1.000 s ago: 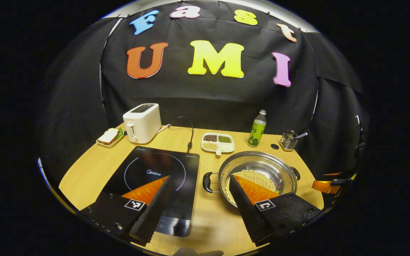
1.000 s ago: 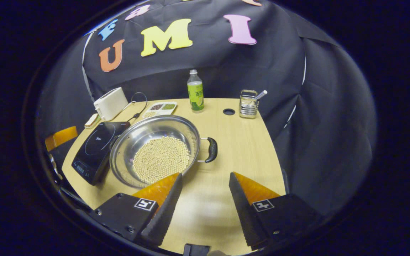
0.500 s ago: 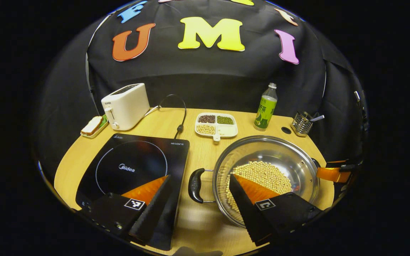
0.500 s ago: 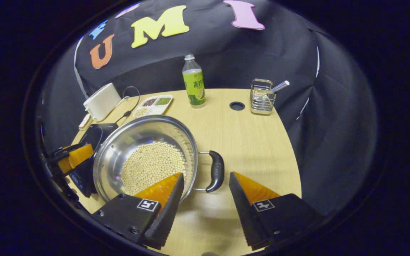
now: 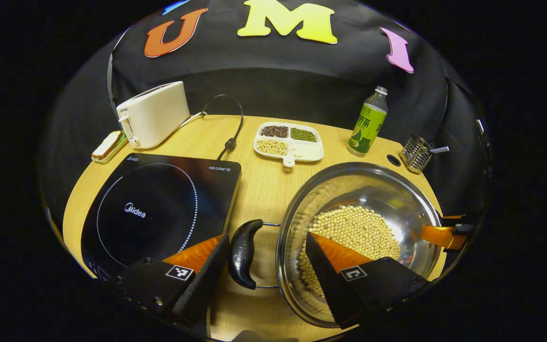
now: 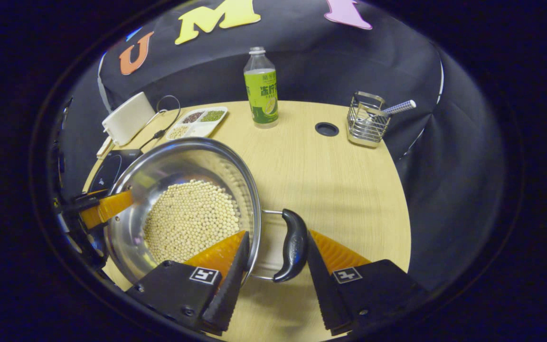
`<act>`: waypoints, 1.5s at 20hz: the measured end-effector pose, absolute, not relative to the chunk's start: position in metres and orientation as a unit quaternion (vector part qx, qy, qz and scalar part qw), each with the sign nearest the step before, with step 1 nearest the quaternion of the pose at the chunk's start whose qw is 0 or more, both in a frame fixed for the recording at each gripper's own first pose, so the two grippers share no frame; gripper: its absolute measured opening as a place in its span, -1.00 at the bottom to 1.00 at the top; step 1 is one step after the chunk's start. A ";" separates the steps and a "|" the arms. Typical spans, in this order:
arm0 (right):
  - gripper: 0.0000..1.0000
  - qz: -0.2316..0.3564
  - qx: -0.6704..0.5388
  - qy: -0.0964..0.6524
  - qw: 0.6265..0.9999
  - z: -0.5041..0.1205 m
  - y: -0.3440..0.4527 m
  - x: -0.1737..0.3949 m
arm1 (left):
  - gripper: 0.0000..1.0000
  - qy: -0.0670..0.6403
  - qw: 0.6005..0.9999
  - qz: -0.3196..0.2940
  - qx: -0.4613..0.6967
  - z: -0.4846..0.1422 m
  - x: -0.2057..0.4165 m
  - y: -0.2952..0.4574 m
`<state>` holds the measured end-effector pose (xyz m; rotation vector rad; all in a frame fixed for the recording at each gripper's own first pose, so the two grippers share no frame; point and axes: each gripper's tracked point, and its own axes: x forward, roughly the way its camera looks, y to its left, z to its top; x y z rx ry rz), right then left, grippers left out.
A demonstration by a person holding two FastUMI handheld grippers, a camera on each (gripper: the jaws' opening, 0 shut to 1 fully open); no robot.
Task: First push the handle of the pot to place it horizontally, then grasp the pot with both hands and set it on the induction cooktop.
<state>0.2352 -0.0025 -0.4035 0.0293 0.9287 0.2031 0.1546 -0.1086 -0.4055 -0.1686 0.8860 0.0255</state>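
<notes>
Pot (image 5: 363, 199) — one, shiny steel, wide and shallow, holding pale beans (image 5: 354, 232); two black handles, one each side. It sits on the table (image 6: 330, 175), right of the cooktop (image 5: 159, 209). Left gripper (image 5: 264, 266) and right gripper (image 6: 273, 266) — both spread wide, each straddling a handle, seemingly not yet clamped. One bottle (image 6: 261, 90), one toaster (image 5: 152, 114).

You are working in a staged kitchen set inside a recording booth. A black cloth wall (image 5: 278, 85) closes the upper frame behind a rounded wooden table (image 5: 264, 185). Kitchen goods mark it: an induction cooktop (image 5: 159, 209) at lower left, a white toaster (image 5: 152, 114) at upper left, a divided dish of beans (image 5: 288, 142) at centre, a green bottle (image 5: 367, 124) and a wire utensil holder (image 5: 415, 154) at right.
</notes>
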 end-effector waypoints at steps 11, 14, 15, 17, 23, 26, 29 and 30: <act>0.17 0.071 0.026 0.473 0.878 -0.404 -0.001 0.236 | 0.41 0.443 0.895 0.016 -0.046 -0.415 0.162 -0.100; 0.10 0.066 0.027 0.472 0.879 -0.402 0.000 0.233 | 0.53 0.444 0.895 0.008 -0.045 -0.414 0.162 -0.099; 0.10 0.064 0.029 0.469 0.880 -0.399 0.001 0.232 | 0.51 0.443 0.895 0.005 -0.046 -0.412 0.161 -0.098; 0.08 0.060 0.028 0.460 0.885 -0.388 0.000 0.225 | 0.30 0.433 0.901 -0.003 -0.042 -0.404 0.162 -0.095; 0.08 0.048 0.039 0.444 0.894 -0.357 0.009 0.199 | 0.30 0.413 0.910 -0.016 -0.033 -0.369 0.154 -0.085; 0.08 0.046 0.043 0.434 0.899 -0.340 0.024 0.189 | 0.30 0.402 0.915 -0.018 -0.032 -0.353 0.147 -0.067; 0.08 0.052 0.047 0.424 0.903 -0.327 0.050 0.180 | 0.30 0.394 0.919 -0.013 -0.030 -0.338 0.139 -0.040; 0.08 0.055 0.047 0.421 0.904 -0.323 0.059 0.177 | 0.30 0.390 0.920 -0.010 -0.029 -0.334 0.137 -0.029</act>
